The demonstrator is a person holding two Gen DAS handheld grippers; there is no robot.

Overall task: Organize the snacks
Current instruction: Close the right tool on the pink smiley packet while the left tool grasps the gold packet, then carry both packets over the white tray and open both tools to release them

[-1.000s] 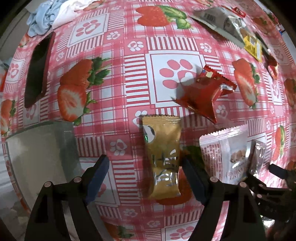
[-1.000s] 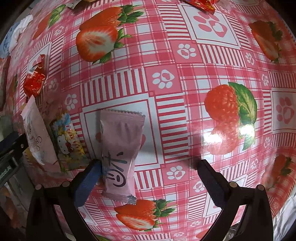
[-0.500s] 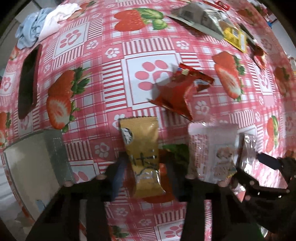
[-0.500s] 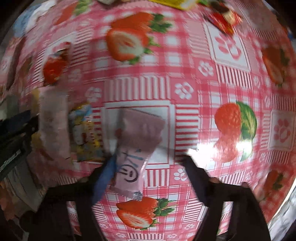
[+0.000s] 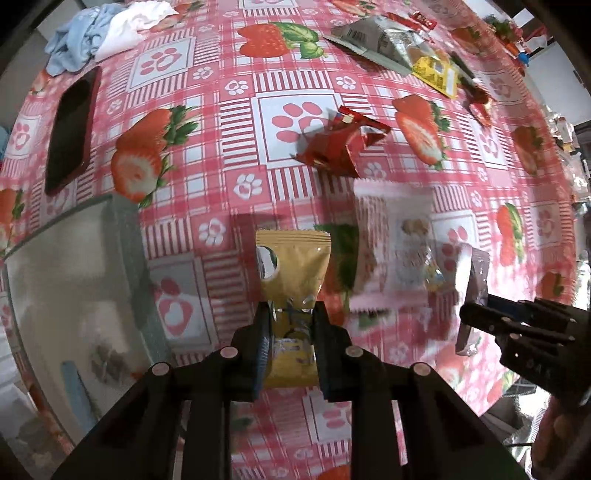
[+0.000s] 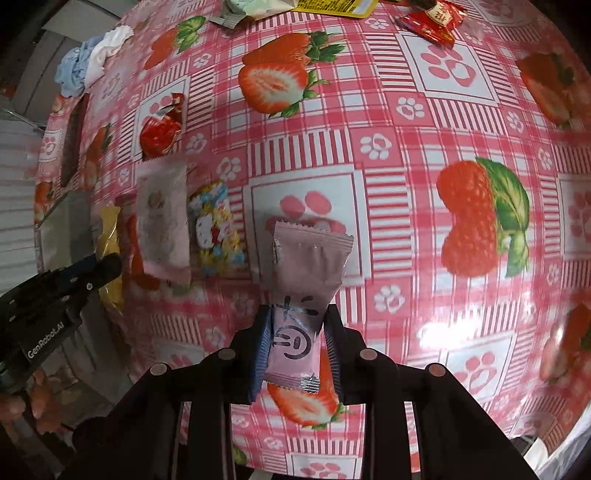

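Note:
My left gripper is shut on a gold snack packet and holds it just above the strawberry tablecloth. My right gripper is shut on a pink snack packet with a smiley face, lifted off the cloth. In the left wrist view the right gripper shows at the right edge with the pink packet. A clear container stands to the left of the gold packet. A white-pink packet and a cartoon packet lie between the grippers.
A crumpled red packet lies further out. A dark phone lies at the left. Cloths are at the far left corner. Silver and yellow packets lie at the far right. A red candy lies far out.
Both grippers have closed on their packets, the left on the gold one and the right on the pink one, and both packets have risen off the cloth.

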